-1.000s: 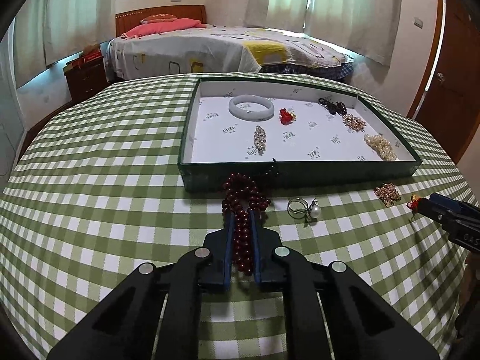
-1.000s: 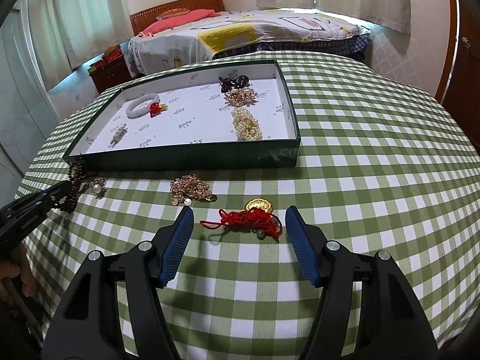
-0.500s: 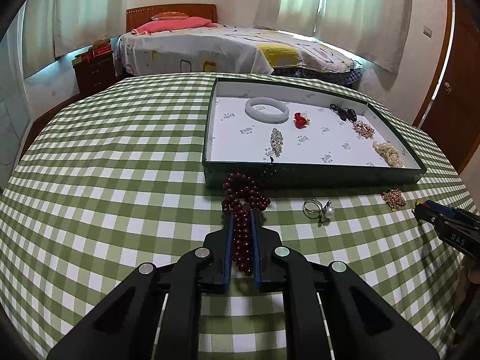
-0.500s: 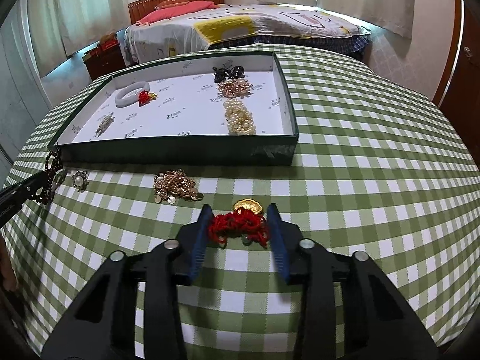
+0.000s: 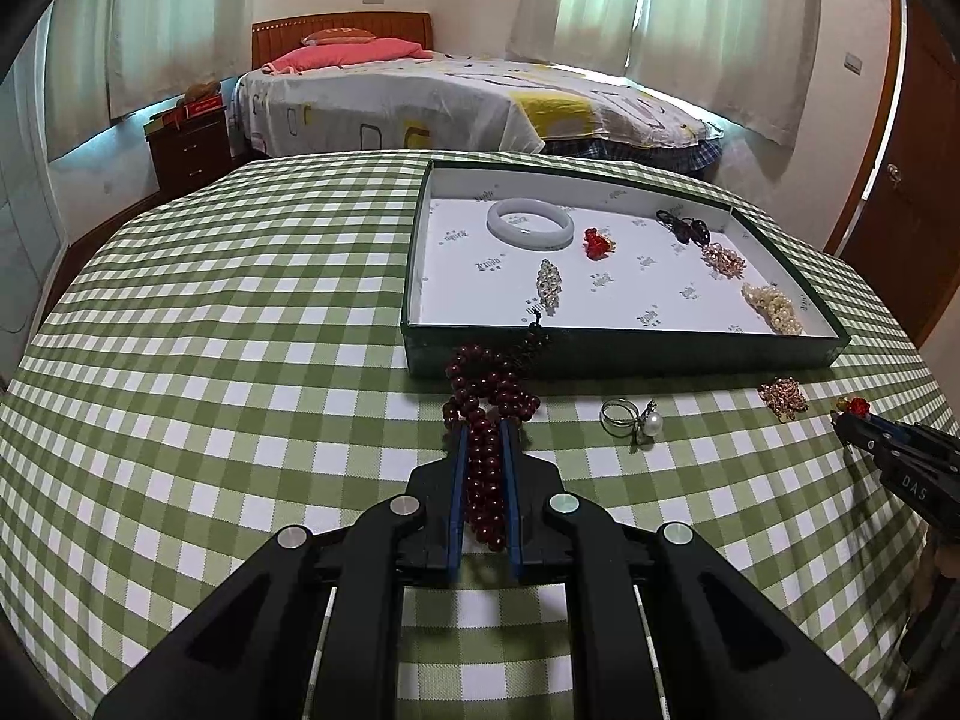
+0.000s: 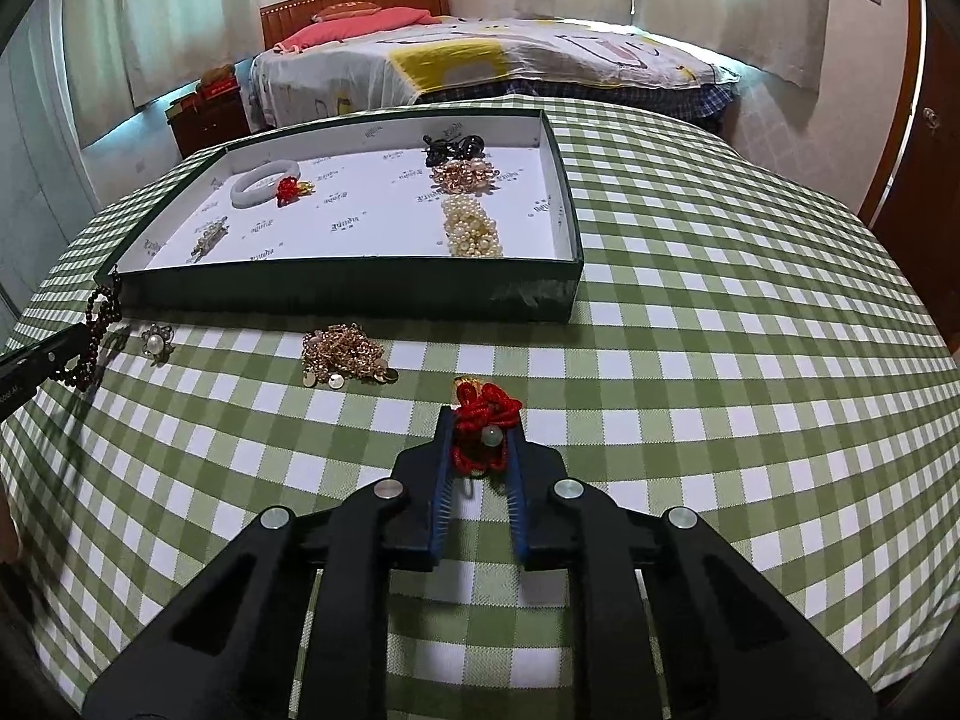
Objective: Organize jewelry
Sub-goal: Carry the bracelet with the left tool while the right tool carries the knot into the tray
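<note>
My left gripper [image 5: 483, 429] is shut on a dark red bead necklace [image 5: 487, 396] and holds it just in front of the green tray [image 5: 630, 354]. My right gripper [image 6: 480, 420] is shut on a red cord charm [image 6: 483, 420] with a gold piece, above the checked cloth. The tray [image 6: 360, 288] holds a white bangle [image 5: 530, 222], a red charm [image 5: 597, 242], a silver brooch [image 5: 548, 282], a pearl piece [image 6: 471, 228] and other pieces. A pearl ring [image 5: 630, 417] and a gold chain [image 6: 345, 354] lie on the cloth in front of the tray.
The round table has a green checked cloth [image 5: 210, 330]. A bed [image 5: 450, 102] and a dark nightstand [image 5: 189, 147] stand behind it. A wooden door [image 5: 900, 180] is at the right.
My right gripper has closed on the red cord charm and lifted it. My left gripper has risen and drawn back a little with the bead necklace.
</note>
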Demonstrator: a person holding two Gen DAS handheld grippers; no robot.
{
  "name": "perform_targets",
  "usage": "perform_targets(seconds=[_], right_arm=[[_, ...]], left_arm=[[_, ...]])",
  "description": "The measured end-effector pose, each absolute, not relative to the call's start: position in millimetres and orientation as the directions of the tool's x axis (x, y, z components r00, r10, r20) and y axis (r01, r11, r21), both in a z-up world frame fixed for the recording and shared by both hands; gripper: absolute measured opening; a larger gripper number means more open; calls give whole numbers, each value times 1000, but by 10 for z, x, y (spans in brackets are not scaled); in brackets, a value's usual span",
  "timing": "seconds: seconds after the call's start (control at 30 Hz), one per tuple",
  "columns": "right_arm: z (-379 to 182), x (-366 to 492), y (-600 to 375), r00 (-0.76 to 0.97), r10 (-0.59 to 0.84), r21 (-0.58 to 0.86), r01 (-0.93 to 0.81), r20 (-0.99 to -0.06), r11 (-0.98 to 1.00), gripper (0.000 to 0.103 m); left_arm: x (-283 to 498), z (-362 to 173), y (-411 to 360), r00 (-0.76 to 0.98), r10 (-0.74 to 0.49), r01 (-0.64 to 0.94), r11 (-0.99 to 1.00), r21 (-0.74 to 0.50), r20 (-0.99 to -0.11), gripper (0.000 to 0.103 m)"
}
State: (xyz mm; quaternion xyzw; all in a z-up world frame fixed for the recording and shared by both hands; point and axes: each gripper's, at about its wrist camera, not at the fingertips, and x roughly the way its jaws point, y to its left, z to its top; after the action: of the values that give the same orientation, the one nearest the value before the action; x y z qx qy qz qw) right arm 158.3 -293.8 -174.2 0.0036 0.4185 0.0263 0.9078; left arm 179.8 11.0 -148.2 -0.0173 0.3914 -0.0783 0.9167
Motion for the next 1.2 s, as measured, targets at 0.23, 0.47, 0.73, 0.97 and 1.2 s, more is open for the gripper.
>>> perform_targets(seconds=[0.23, 0.47, 0.73, 0.97, 1.2], right_arm=[[-1738, 1575, -2932, 650, 54, 31, -46, -758, 998, 15], [-1692, 1553, -2910, 659, 61, 36, -52, -750, 998, 15], [-1517, 1510, -2862, 687, 81, 51, -65, -722, 997, 15], [-1317, 1516, -2791, 717, 107, 59, -91, -689, 994, 15], [-1124, 1645, -2712, 747, 137, 70, -121, -651, 990, 15]], left_arm=[[1794, -1474, 100, 684, -156, 130, 987, -91, -713, 11], [1765, -1425, 92, 694, -153, 130, 988, -86, -703, 11], [1694, -1267, 40, 719, -169, 148, 985, -89, -674, 11], [1700, -1066, -96, 746, -202, 182, 978, -97, -635, 11], [1828, -894, -276, 768, -240, 218, 970, -110, -594, 11]])
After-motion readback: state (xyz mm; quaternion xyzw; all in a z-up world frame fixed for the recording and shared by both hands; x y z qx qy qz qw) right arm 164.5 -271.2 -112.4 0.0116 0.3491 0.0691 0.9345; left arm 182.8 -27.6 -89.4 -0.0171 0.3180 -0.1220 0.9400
